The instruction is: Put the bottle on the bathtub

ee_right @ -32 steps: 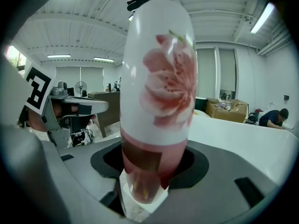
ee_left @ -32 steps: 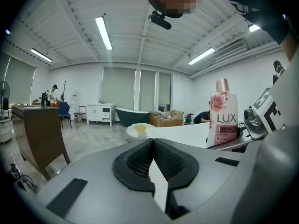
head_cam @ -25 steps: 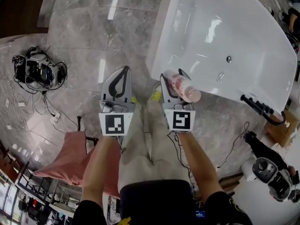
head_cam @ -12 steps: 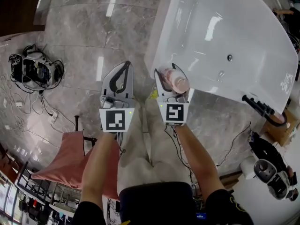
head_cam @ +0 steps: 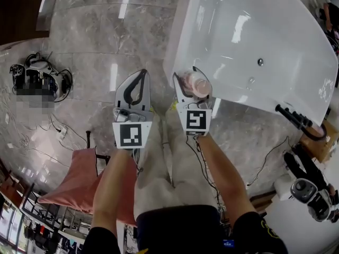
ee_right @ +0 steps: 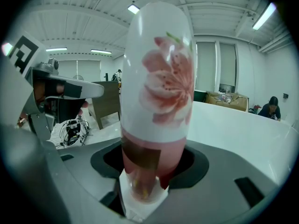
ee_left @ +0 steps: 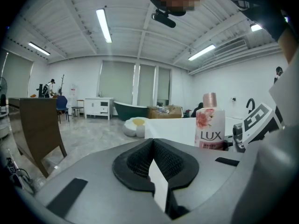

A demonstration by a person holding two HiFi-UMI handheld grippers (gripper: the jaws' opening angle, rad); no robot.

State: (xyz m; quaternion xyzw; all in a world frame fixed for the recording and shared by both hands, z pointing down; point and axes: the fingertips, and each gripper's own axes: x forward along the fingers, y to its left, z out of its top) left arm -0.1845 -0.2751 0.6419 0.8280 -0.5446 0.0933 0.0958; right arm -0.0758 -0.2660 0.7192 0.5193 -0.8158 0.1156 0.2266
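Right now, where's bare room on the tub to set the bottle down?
The bathtub rim is bare from the corner under the right claw, which grips the bottle, along to the black tap. The basin is bare too, save the drain. Crowded: the tap end, and the floor at left with cables.
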